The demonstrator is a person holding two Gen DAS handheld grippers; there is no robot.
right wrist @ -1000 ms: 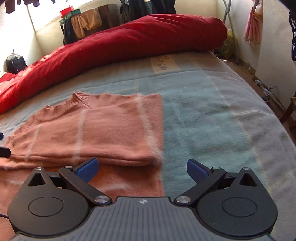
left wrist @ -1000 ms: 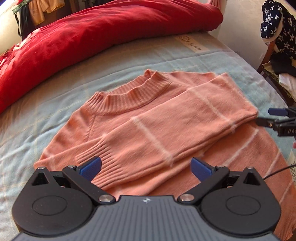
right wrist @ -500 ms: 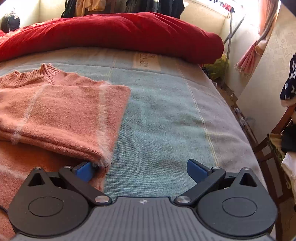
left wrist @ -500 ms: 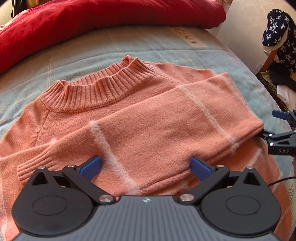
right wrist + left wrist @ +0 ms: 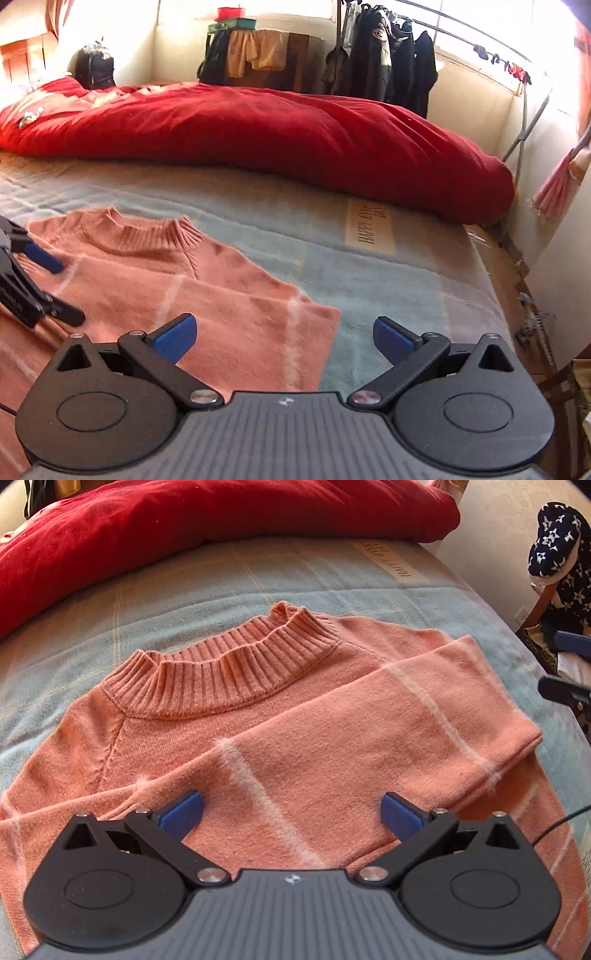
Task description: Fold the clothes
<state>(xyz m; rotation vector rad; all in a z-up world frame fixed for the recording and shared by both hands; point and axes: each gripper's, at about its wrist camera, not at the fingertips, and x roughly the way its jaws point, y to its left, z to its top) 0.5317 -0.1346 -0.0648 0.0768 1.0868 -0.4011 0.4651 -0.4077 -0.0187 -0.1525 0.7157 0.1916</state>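
Sweater (image 5: 280, 738) being laid flat on bed (image 5: 258, 579), sleeve folded crosswise over chest. Left gripper (image 5: 291, 812) being held nearest, directly above sleeve; right gripper (image 5: 282, 338) beside edge. Both jaws spread, empty.

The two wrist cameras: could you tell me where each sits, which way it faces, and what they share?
Left wrist: on the left gripper, low over the pink sweater, facing its collar; own open fingers show, right gripper at the edge.
Right wrist: on the right gripper, facing across the bed toward the red duvet; left gripper shows.
Shared: sweater, duvet, bed.
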